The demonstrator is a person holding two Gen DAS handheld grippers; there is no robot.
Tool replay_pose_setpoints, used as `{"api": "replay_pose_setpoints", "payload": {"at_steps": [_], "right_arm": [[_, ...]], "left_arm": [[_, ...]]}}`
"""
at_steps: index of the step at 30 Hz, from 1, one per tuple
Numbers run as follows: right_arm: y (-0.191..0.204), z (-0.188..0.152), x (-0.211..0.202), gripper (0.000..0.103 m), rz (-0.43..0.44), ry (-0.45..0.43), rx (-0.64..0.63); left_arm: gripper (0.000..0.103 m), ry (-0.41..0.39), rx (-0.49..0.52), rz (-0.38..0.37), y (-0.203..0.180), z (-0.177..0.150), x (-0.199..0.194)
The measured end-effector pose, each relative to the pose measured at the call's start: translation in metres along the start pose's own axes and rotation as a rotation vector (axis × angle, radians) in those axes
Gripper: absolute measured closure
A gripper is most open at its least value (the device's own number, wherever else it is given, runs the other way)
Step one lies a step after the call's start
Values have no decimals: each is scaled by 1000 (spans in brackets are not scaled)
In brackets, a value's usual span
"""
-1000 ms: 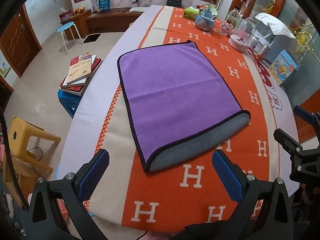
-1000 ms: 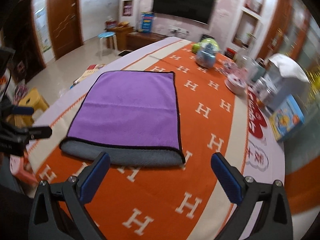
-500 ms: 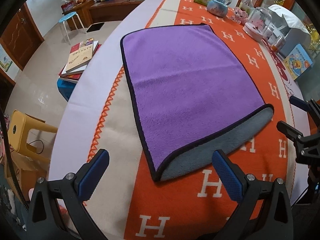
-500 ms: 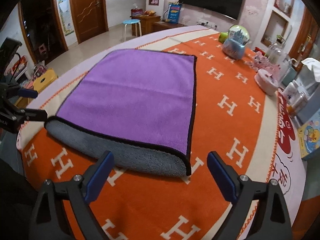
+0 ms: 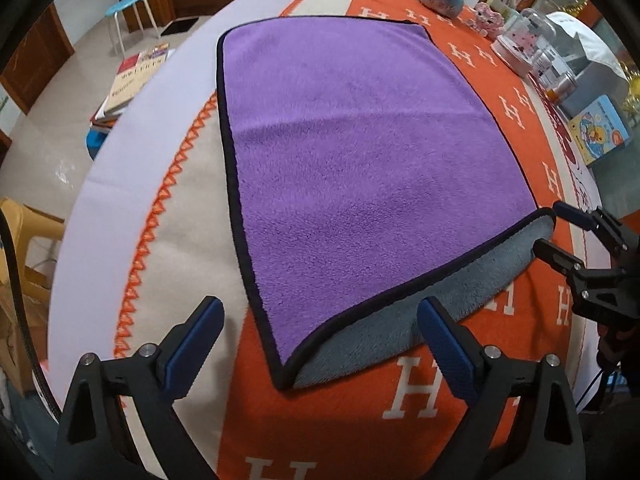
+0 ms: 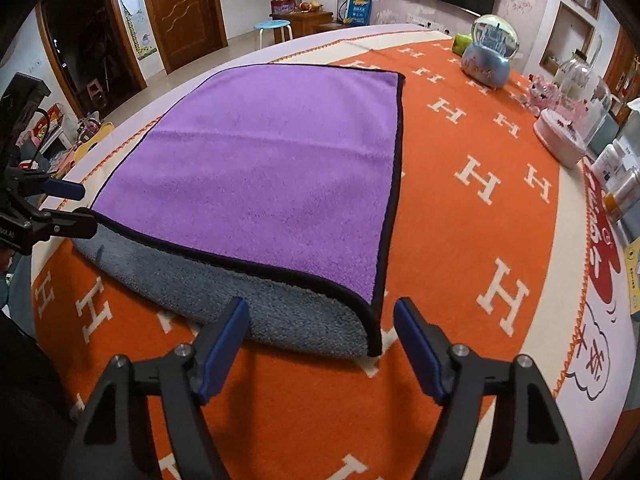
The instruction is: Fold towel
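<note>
The purple towel (image 5: 360, 152) lies flat on the worktop (image 5: 132, 184), already doubled once, its grey underside showing as a rounded fold along the near edge, black piping running round the purple face; the left hand-held gripper (image 5: 316, 344) hangs just short of the near left corner with its blue pads wide apart and nothing between them, and the right hand-held gripper (image 6: 320, 340) sits likewise at the near right corner, jaws apart and empty; the step in hand looks to be the pinch of both near corners for a second fold; to do it well, I would bring each lower finger in low against the cloth so that it slips beneath both layers, close on the piped corner together with the grey layer under it, lift both sides evenly, and carry them over to the far edge so the piping lines up, watching that the layers do not slide apart; outward, the orange tablecloth (image 6: 472, 208) bears a repeated white "H"; red Chinese characters run along its right border, too distorted to read surely; the boxes and the stacked books (image 5: 132, 76) carry print too small to make out.
</note>
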State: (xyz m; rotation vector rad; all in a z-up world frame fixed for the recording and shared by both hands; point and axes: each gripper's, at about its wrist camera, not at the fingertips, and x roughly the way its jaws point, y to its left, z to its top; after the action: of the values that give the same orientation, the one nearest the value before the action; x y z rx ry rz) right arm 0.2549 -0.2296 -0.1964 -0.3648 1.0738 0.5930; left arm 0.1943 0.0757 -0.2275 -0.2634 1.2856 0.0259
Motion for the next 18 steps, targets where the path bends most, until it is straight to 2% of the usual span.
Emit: {"api": "replay_pose_setpoints", "payload": {"at_steps": [7, 13, 18], "right_arm": [[-3, -2, 3, 49, 21, 10, 12], [-9, -4, -1, 67, 14, 7, 35], [-12, -6, -4, 84, 3, 13, 46]], "left_arm": [[25, 33, -11, -18, 0, -2, 5], [42, 37, -33, -8, 3, -4, 2], [62, 38, -37, -29, 7, -6, -4]]}}
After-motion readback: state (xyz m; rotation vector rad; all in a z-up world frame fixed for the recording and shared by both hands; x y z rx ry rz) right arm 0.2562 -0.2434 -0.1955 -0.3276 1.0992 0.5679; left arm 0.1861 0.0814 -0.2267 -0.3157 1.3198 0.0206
